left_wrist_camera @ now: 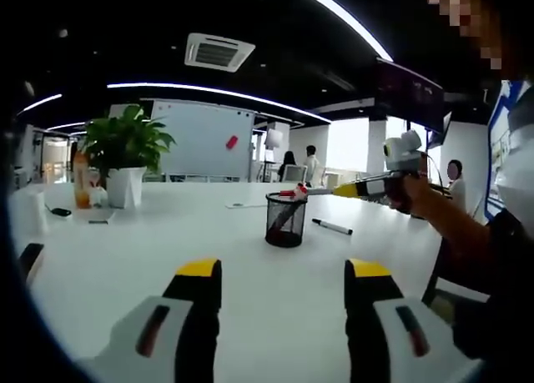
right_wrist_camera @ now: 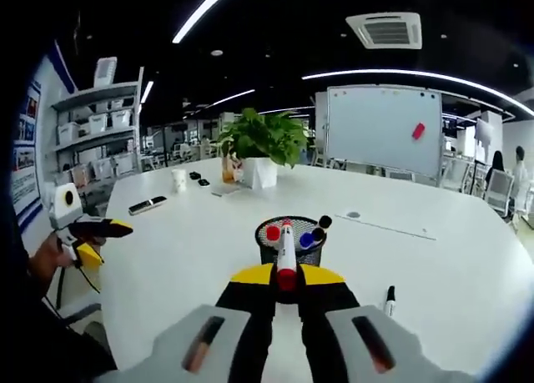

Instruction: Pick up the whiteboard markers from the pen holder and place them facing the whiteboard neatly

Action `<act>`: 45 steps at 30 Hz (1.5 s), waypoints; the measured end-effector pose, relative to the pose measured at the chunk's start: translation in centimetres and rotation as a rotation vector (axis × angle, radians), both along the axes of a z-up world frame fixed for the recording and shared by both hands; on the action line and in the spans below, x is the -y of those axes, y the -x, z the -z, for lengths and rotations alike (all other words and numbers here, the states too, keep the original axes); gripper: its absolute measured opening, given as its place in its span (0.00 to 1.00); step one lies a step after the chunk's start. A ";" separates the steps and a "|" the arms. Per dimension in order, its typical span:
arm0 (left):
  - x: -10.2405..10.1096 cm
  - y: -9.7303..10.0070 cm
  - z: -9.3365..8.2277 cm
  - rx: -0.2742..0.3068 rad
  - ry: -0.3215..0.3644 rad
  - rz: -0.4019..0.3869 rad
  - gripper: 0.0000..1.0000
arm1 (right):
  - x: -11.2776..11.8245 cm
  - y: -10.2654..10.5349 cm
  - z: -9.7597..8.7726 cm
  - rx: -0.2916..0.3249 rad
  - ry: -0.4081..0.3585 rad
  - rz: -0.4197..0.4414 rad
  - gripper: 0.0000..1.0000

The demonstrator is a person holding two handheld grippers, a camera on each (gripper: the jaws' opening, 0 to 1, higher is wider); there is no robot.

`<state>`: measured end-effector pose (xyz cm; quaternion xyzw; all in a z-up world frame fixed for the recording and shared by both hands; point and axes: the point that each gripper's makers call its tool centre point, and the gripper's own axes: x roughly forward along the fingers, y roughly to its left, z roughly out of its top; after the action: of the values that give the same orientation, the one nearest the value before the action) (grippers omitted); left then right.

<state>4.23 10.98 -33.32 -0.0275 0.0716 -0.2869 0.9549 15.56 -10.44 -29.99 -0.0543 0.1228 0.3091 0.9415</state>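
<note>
A black mesh pen holder (left_wrist_camera: 286,219) (right_wrist_camera: 289,239) stands mid-table with red, blue and black capped markers in it. My right gripper (right_wrist_camera: 286,276) is shut on a white marker with a red cap (right_wrist_camera: 286,262), held just above the holder's near rim; in the left gripper view this gripper (left_wrist_camera: 334,190) reaches in from the right, the marker (left_wrist_camera: 296,191) over the holder. A black marker (left_wrist_camera: 332,226) (right_wrist_camera: 390,299) lies on the table beside the holder. My left gripper (left_wrist_camera: 284,270) (right_wrist_camera: 100,239) is open and holds nothing, well short of the holder. The whiteboard (left_wrist_camera: 204,139) (right_wrist_camera: 384,128) stands beyond the table.
A potted plant (left_wrist_camera: 125,149) (right_wrist_camera: 263,141) sits at the far side of the white table (left_wrist_camera: 167,233) (right_wrist_camera: 450,266), with an orange bottle (left_wrist_camera: 81,181), a paper cup (right_wrist_camera: 179,179) and a phone (right_wrist_camera: 146,204) near it. Shelves (right_wrist_camera: 100,116) stand at the wall. People sit in the background (left_wrist_camera: 310,162).
</note>
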 end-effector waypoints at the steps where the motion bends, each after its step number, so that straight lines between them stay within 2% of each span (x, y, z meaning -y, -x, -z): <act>1: 0.0 0.0 0.0 -0.001 -0.001 0.000 0.60 | 0.0 0.0 -0.2 0.006 -0.002 0.001 0.13; 9: 0.0 0.0 0.1 -0.003 0.003 0.003 0.60 | 0.1 -0.1 -0.9 0.018 -0.022 0.002 0.13; 21: -0.2 -0.2 -0.5 0.009 0.004 0.003 0.60 | 1.1 -0.2 -2.5 0.091 -0.060 0.040 0.13; 39: 0.1 -0.4 -0.2 0.001 0.003 0.016 0.60 | 3.4 -0.3 -3.1 0.142 -0.045 0.107 0.13; 45: -0.1 -0.4 -0.1 0.000 0.000 0.012 0.60 | 4.3 -0.6 -2.8 0.136 -0.039 0.139 0.13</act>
<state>4.59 11.12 -33.20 -0.0273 0.0718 -0.2929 0.9531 16.18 -14.76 -27.17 -0.0480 0.0557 0.2412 0.9677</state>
